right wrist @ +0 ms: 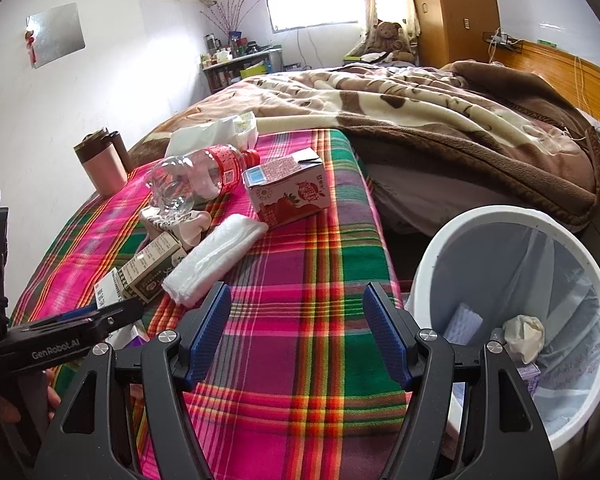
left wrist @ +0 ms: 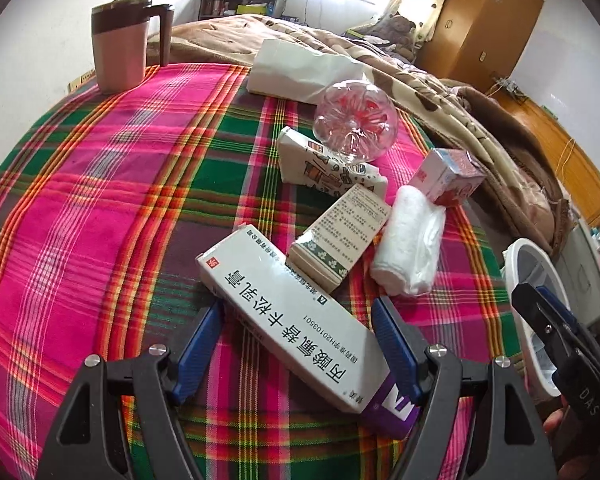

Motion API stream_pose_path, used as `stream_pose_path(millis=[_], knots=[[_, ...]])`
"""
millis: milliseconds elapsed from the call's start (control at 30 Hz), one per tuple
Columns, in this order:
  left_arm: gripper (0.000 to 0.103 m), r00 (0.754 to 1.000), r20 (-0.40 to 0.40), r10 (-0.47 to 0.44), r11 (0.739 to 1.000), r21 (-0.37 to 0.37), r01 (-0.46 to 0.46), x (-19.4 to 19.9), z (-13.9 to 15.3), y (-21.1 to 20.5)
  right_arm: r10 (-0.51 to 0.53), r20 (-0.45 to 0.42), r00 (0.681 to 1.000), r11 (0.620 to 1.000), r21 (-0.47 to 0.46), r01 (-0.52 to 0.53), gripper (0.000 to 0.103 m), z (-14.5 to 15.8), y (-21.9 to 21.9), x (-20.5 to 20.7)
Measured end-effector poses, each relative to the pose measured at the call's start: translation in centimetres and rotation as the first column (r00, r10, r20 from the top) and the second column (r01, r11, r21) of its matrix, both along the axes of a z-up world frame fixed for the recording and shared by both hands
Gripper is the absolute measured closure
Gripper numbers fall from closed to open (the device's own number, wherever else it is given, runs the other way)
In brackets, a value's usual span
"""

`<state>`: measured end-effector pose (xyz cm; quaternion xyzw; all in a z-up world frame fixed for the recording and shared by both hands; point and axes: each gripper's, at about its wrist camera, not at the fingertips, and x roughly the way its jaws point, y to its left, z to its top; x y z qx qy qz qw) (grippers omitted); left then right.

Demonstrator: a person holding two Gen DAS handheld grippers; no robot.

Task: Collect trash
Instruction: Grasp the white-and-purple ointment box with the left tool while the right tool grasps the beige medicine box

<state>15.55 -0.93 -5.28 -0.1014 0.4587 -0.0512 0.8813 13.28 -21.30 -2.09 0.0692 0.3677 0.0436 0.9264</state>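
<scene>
The round white plastic waste bin with a clear liner stands at 3 o'clock of the plaid-covered counter and holds a crumpled paper wad, a pale blue sheet and a small purple box. The left tool is spread wide, its blue pads flanking the long white medicine carton without pressing it, while the right tool gapes empty over bare cloth. At 12 o'clock of the carton lie a small green-trimmed box, a rolled white tissue, a strawberry milk carton and a clear plastic bottle.

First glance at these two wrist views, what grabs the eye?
The loud pink-and-green plaid cloth dominates, with litter clustered along its far side: a long white medicine box between the open left gripper, a clear plastic bottle lying on its side, a strawberry milk carton. Beside the table stands a white bin with crumpled paper inside, just right of the empty right gripper.
</scene>
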Motion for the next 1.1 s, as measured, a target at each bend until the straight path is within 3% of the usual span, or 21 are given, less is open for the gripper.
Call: stream_pose_path(millis=[467, 767, 1100], knots=[[0.025, 0.997, 0.008, -0.073, 0.996, 0.056, 0.073, -1.6, 0.0, 1.3, 0.042, -0.023, 0.999, 0.999, -0.028, -0.042, 0.033, 0.3, 2.6, 0.9], [0.025, 0.999, 0.023, -0.030, 0.996, 0.079, 0.028, -2.3, 0.0, 4.1, 0.084, -0.048, 0.995, 0.996, -0.035, -0.086, 0.033, 0.1, 5.6, 1.7], [0.025, 0.999, 0.037, 0.016, 0.994, 0.107, -0.020, -2.4, 0.0, 7.1, 0.099, -0.058, 0.993, 0.995, 0.022, -0.098, 0.033, -0.4, 8.0, 3.3]])
